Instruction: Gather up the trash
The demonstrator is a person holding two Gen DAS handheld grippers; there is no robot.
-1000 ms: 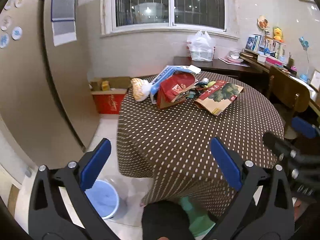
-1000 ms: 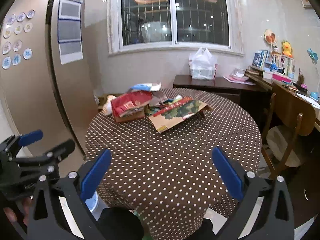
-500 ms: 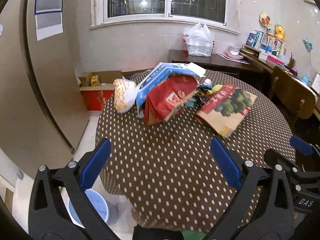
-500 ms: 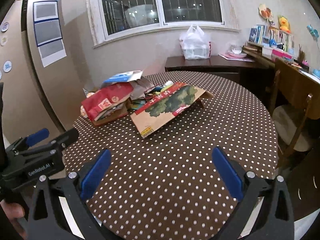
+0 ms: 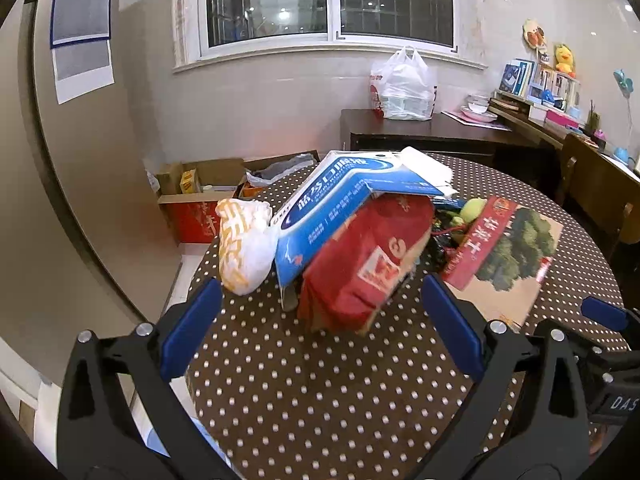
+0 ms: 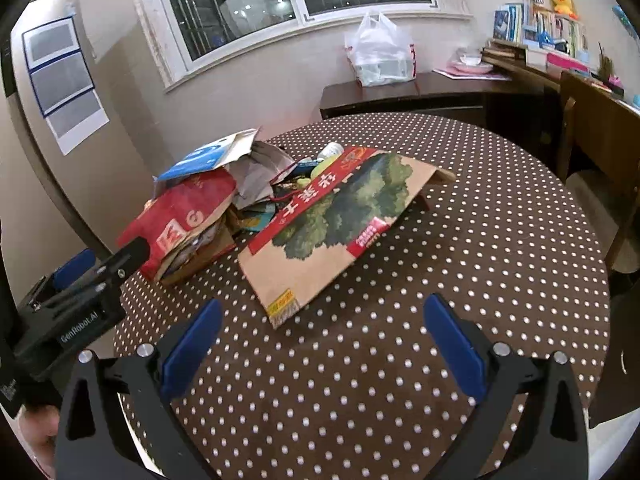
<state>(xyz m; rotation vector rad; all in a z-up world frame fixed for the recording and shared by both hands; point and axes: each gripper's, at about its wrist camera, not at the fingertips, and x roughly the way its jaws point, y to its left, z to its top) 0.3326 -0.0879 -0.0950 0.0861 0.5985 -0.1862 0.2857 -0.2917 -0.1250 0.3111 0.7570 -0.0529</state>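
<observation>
**Both tongs spread wide over the trash pile**

Left tongs [image 5: 320,324] gape wide in my left wrist view, holding nothing, hovering above the dotted tabletop [image 5: 320,392] just short of the trash. Only this view gives me the white and yellow bag [image 5: 244,248] at the pile's left edge, and the open cardboard box [image 5: 200,196] on the floor behind the tabletop. The blue and white carton [image 5: 332,204] leans over the red bag [image 5: 368,264], its long axis climbing from lower left to upper right. To the right, the brown paper bag [image 5: 508,256] lies flat.

Right tongs [image 6: 322,340] in my right wrist view are equally wide apart and empty. Here the brown paper bag [image 6: 340,220] shows full length: long axis running from near left to far right, near end pointing toward the tongs. The red bag [image 6: 184,220] sits to its left, crumpled wrappers [image 6: 260,176] between them. The left tongs' body [image 6: 76,296] shows at the left edge.
</observation>
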